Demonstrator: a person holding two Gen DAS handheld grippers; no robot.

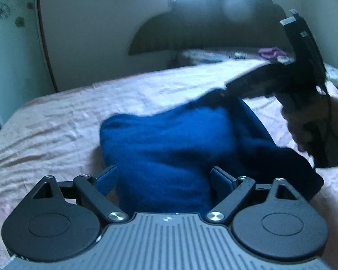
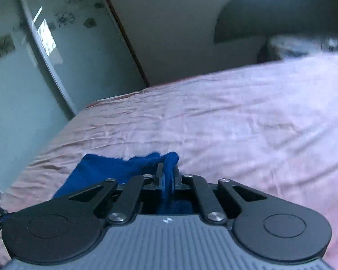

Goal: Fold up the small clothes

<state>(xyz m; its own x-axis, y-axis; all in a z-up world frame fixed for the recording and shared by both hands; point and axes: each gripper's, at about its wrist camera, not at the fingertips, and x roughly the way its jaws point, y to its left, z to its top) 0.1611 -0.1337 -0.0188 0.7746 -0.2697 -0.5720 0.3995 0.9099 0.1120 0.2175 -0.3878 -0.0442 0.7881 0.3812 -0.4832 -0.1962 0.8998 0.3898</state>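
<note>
Blue garment (image 1: pixel 169 144), a soft, fuzzy, fleece-like piece of a deep cobalt colour, lay bunched in a rounded heap on the bed (image 1: pixel 56 121), its nap matte and slightly blurred at the edges. Part of it draped down toward the left gripper (image 1: pixel 163 180), whose two short fingers (image 1: pixel 222 178), faced with blue pads on black angular links, stood spread wide on either side of the cloth without pressing on it. A darker fold of the garment trailed off to the right of that gripper. From the left wrist view, the right gripper (image 1: pixel 227 86) appeared as a black, curved body reaching in from the right over the far upper corner of the heap, a hand (image 1: pixel 304 130) wrapped around its handle. In the right wrist view its fingers (image 2: pixel 160 173) were drawn together, pinching a raised, puckered ridge of the blue cloth (image 2: pixel 169 157) between them, the fabric standing up in a small peak above the tips and falling away to the left in a loose sheet. The bedcover was a pale pink, smooth-woven sheet, creased in long shallow wrinkles. Behind it stood a plain light wall with a dark, arched headboard (image 1: pixel 191 29), and to the left a glossy pale-green wardrobe door (image 2: pixel 45 56) printed with faint flower shapes.
</note>
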